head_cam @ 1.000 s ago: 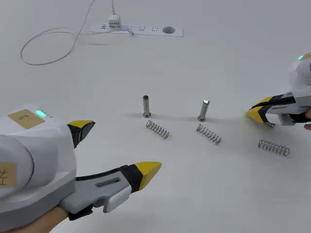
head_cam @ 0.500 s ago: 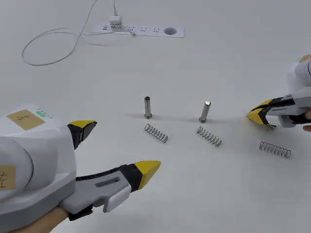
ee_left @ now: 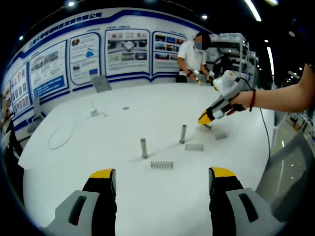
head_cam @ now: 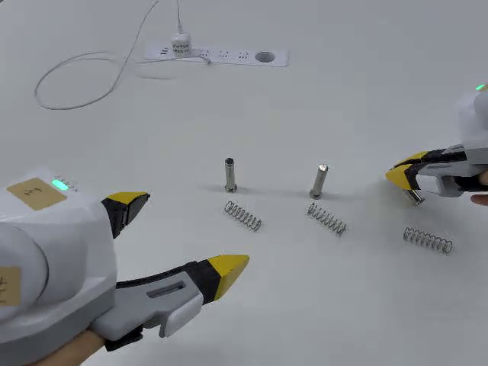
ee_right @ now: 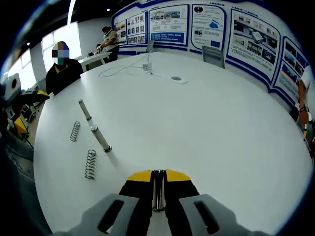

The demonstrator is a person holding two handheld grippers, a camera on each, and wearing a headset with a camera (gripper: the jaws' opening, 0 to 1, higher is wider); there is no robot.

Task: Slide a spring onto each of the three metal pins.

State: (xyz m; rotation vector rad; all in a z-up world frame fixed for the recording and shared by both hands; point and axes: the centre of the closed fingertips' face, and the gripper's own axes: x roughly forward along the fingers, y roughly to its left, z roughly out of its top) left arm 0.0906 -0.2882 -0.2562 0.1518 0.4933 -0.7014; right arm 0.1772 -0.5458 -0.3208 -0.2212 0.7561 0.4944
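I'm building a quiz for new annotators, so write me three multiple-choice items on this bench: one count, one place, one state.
1. How many springs lie on the table?
A. One
B. Two
C. Three
2. Where is the third metal pin?
A. Upright on the table
B. Clamped in the right gripper
C. In the left gripper
3. How does the left gripper stand?
A. Open, empty
B. Shut on a spring
C. Shut on a pin
Answers: 1 C, three lie loose near the two upright pins. 2 B, the right gripper view shows it between shut jaws. 3 A, its yellow tips stand far apart with nothing between.
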